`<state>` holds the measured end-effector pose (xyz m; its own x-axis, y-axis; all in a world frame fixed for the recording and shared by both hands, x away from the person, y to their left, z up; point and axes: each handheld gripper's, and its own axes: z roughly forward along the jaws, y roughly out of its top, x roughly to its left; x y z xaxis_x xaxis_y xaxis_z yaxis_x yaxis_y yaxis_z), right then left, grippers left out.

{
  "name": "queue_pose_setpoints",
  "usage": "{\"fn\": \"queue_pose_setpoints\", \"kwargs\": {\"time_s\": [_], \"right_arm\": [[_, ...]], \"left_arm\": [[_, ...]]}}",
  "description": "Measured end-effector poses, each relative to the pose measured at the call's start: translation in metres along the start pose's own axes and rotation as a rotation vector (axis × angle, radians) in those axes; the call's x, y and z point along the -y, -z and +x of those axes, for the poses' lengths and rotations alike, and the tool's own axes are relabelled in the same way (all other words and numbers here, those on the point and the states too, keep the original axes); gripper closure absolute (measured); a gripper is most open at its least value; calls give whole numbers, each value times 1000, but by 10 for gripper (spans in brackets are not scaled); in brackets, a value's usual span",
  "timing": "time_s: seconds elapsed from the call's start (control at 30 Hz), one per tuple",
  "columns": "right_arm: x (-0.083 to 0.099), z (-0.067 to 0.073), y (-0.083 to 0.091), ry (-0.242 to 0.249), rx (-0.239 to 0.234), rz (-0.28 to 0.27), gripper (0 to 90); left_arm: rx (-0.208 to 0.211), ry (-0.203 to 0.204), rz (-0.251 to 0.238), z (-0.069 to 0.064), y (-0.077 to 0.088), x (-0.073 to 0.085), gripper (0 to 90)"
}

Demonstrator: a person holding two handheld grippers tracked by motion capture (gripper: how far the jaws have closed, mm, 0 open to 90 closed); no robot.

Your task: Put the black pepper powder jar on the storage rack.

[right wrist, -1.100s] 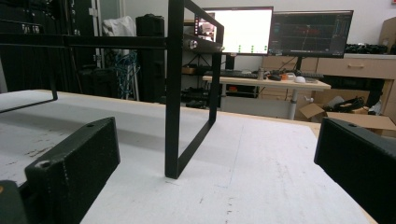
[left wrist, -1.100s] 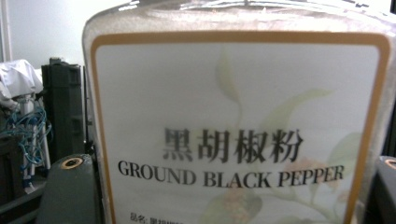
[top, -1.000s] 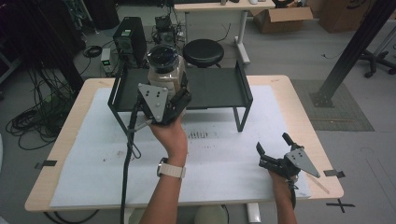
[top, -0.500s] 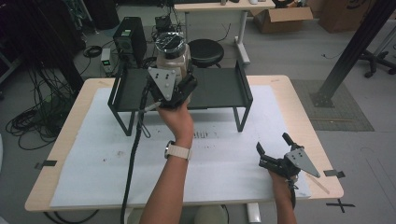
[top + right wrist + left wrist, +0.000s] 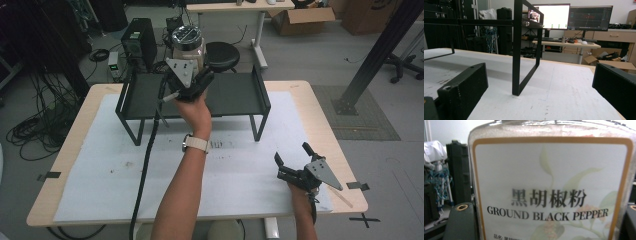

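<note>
A jar of ground black pepper (image 5: 188,41) with a silver lid and white label is in the air over the back of a black metal rack (image 5: 235,92). My left gripper (image 5: 194,64) is shut on it from the near side. In the left gripper view the jar's label (image 5: 551,185) is very close, with a black fingertip (image 5: 461,217) at its lower left. My right gripper (image 5: 291,154) rests open on the table's front right, nothing between its jaws. In the right gripper view my right gripper (image 5: 539,100) faces the rack's leg (image 5: 517,50).
A white sheet (image 5: 100,170) covers the wooden table. Behind the table stand a black stool (image 5: 222,54), a computer tower (image 5: 139,37) and floor cables (image 5: 35,130). A slanted black post (image 5: 375,55) rises at the right. Monitors (image 5: 571,17) stand on a far desk.
My left hand has carried the jar away from me and slightly right, from over the rack's left part toward its back middle. The right gripper has stayed still.
</note>
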<state>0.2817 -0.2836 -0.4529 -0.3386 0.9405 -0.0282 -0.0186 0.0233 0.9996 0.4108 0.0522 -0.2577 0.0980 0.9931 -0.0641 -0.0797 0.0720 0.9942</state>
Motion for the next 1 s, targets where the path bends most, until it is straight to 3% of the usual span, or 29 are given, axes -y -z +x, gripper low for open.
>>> {"fn": "queue_pose_setpoints", "kwargs": {"time_s": [0.2,0.37,0.5,0.73,1.0], "right_arm": [[0,0,0,0,1,-1,0],[0,0,0,1,0,-1,0],[0,0,0,1,0,-2,0],[0,0,0,3,-1,-1,0],[0,0,0,6,-1,-1,0]], "left_arm": [[-21,-25,22,-1,-12,11,250],[-32,-6,35,-4,-21,19,249],[-46,-31,64,-5,-28,28,248],[-56,-51,101,-3,-34,43,247],[-63,-67,102,-3,-35,45,246]]}}
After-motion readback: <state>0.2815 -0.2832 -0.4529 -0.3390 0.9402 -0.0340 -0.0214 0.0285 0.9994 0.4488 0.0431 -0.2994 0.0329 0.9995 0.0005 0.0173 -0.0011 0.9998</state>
